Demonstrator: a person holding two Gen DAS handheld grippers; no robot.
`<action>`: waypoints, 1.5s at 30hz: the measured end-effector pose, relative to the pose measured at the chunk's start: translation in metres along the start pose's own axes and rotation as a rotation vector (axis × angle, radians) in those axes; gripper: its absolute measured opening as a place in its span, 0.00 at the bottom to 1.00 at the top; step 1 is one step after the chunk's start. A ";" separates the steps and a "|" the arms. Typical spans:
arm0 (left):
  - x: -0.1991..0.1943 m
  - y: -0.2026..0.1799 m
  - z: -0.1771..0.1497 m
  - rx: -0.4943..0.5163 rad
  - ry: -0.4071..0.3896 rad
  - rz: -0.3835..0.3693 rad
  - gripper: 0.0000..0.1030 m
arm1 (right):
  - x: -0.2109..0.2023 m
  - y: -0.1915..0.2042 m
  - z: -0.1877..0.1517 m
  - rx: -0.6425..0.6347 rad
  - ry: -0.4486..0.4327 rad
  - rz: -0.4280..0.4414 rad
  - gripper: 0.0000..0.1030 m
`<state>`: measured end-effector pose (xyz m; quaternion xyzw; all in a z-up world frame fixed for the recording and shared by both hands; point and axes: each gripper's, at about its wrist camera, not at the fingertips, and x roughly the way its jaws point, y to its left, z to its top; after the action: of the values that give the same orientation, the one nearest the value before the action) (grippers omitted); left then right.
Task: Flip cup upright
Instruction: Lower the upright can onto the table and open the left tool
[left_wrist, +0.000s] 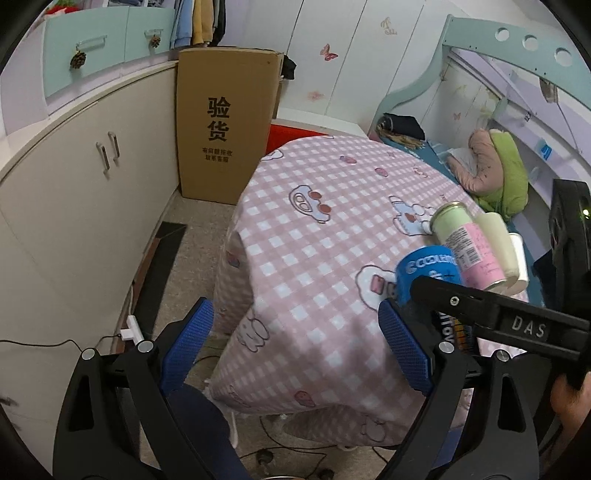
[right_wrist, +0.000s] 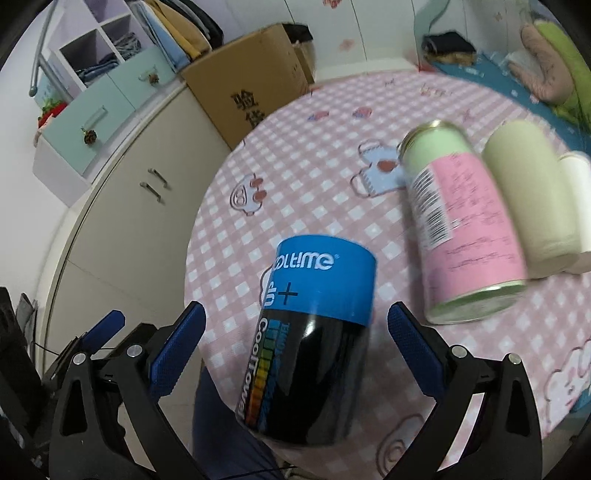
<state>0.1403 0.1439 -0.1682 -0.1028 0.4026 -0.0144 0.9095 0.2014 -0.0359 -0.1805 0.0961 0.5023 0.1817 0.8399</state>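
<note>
A blue-and-black cup (right_wrist: 314, 343) marked "Cooltime" lies on its side on the pink checked tablecloth (right_wrist: 314, 184), near the table's front edge. My right gripper (right_wrist: 295, 354) is open, its blue fingers on either side of the cup's black part with gaps on both sides. In the left wrist view the cup (left_wrist: 428, 273) shows at the right, partly hidden behind the right gripper's black finger. My left gripper (left_wrist: 295, 347) is open and empty, over the table's near left corner.
A green-and-pink can (right_wrist: 461, 229), a beige cylinder (right_wrist: 528, 192) and a white cylinder (right_wrist: 580, 206) lie side by side to the right of the cup. A cardboard box (left_wrist: 225, 125) and cream cabinets (left_wrist: 92, 177) stand left of the table. A bed (left_wrist: 491, 173) is behind it.
</note>
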 end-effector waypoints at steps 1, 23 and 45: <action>0.002 0.001 0.000 0.002 0.005 0.000 0.89 | 0.004 0.000 0.000 0.005 0.010 0.007 0.93; 0.015 -0.012 0.018 0.003 0.011 -0.029 0.89 | -0.018 -0.001 0.019 -0.079 -0.142 -0.050 0.62; -0.009 -0.045 0.033 0.090 -0.093 -0.039 0.89 | -0.068 -0.003 0.006 -0.132 -0.384 -0.104 0.75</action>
<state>0.1607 0.1064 -0.1307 -0.0703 0.3567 -0.0451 0.9305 0.1779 -0.0657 -0.1240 0.0478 0.3245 0.1492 0.9328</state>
